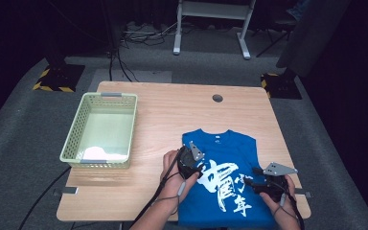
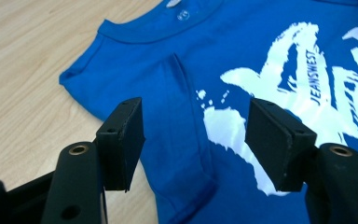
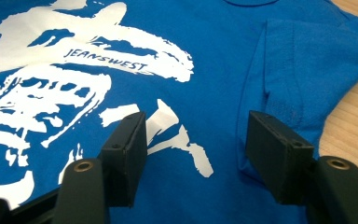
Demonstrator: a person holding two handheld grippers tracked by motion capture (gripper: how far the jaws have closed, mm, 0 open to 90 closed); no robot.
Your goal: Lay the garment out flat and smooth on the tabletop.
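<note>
The blue T-shirt (image 1: 225,184) lies flat on the bench (image 1: 172,115) right of the green basket (image 1: 100,129), collar pointing away from the person, long axis front-to-back, both sleeves folded in, with the left hand-held gripper (image 1: 190,160) and right hand-held gripper (image 1: 255,178) released above it.

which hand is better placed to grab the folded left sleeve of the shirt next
Left. The left gripper hangs open right over the folded sleeve at the shirt's left edge; the right gripper is at the opposite sleeve.
</note>
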